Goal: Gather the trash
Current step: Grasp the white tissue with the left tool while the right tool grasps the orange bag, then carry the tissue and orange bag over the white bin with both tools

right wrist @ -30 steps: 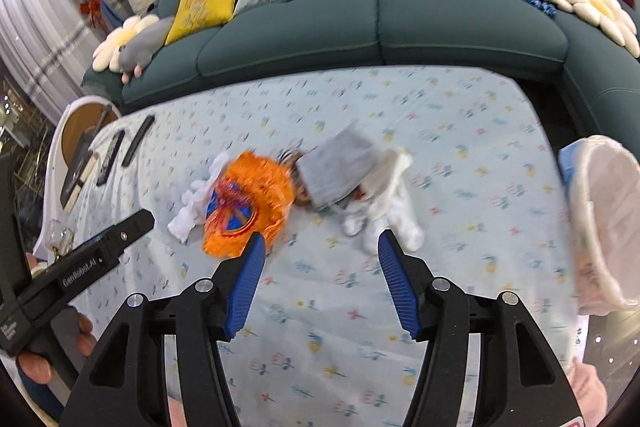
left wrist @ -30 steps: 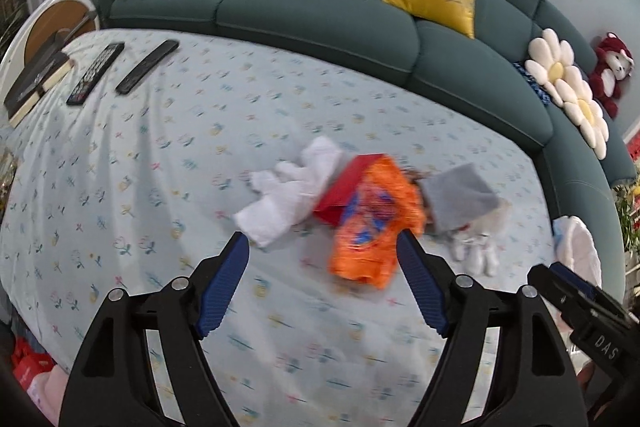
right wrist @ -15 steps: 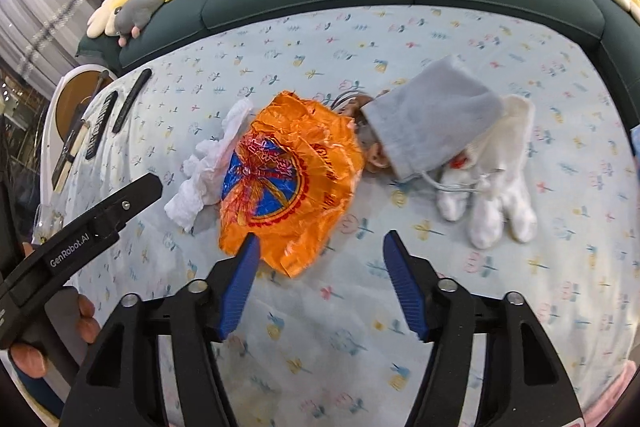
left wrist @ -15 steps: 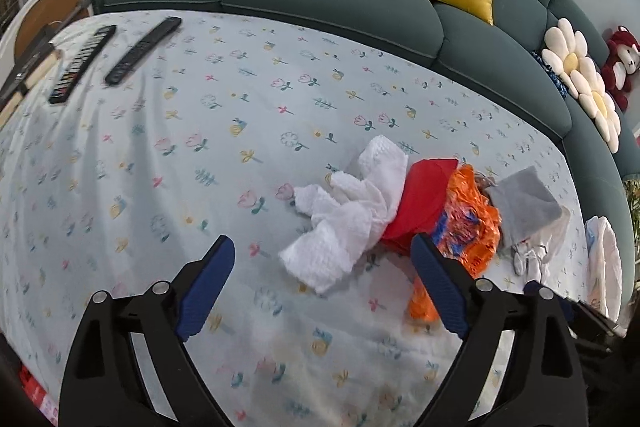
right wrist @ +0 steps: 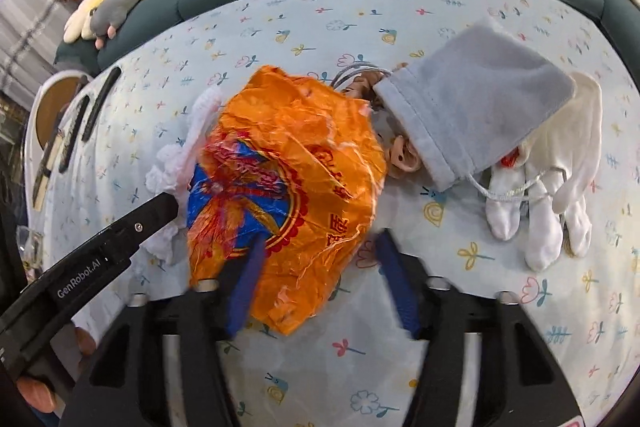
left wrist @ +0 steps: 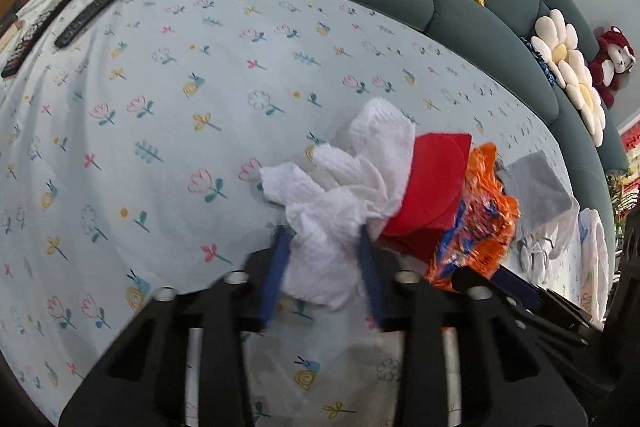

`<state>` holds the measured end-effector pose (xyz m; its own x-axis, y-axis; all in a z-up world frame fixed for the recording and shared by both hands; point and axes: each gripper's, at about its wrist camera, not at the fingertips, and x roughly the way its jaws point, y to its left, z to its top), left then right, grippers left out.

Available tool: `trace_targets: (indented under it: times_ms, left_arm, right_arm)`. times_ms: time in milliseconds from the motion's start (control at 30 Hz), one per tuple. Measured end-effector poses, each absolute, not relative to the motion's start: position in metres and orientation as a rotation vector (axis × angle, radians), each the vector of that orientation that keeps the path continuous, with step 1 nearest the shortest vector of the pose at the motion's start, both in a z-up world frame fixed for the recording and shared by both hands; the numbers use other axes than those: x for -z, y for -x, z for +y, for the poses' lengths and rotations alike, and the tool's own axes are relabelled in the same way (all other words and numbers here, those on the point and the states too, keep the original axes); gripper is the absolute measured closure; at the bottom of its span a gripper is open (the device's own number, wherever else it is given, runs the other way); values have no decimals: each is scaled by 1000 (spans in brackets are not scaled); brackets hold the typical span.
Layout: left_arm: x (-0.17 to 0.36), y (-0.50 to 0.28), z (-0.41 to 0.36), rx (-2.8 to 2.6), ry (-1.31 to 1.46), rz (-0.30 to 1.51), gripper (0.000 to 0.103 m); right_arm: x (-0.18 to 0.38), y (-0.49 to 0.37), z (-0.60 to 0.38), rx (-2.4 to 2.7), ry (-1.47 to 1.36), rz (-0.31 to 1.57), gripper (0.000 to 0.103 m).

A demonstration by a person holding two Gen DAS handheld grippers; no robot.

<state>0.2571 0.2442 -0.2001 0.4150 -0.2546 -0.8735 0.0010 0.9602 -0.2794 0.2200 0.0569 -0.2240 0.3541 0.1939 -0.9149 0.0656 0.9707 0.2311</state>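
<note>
Left tool (left wrist: 322,259): clenched on white tissue (left wrist: 340,195), mid-table (left wrist: 160,107). Right tool (right wrist: 320,267): released, fingers straddling orange wrapper (right wrist: 288,187) beside tissue. Red card (left wrist: 432,183) between them. Grey pouch (right wrist: 472,107), white gloves (right wrist: 552,187) adjacent.

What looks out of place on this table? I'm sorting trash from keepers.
A doll lies with a grey drawstring pouch over most of it and white gloves alongside, heaped against the crumpled orange wrapper and white tissue: they don't look like trash.
</note>
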Motion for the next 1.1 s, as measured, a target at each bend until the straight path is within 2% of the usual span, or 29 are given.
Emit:
trace_targets:
  times_ms: [67, 233, 667, 1100]
  left_arm:
    - [201, -254, 243, 155, 255, 1132, 86]
    - [196, -241, 241, 142, 251, 1123, 92]
    - [142, -196, 231, 109, 288, 1050, 93]
    - [66, -160, 163, 190, 228, 949, 93]
  right_arm:
    - [225, -220, 57, -91, -254, 1220, 85]
    - [224, -211, 58, -131, -274, 1233, 96]
    - [166, -172, 26, -155, -325, 1119, 98]
    - [93, -130, -45, -115, -404, 954, 98]
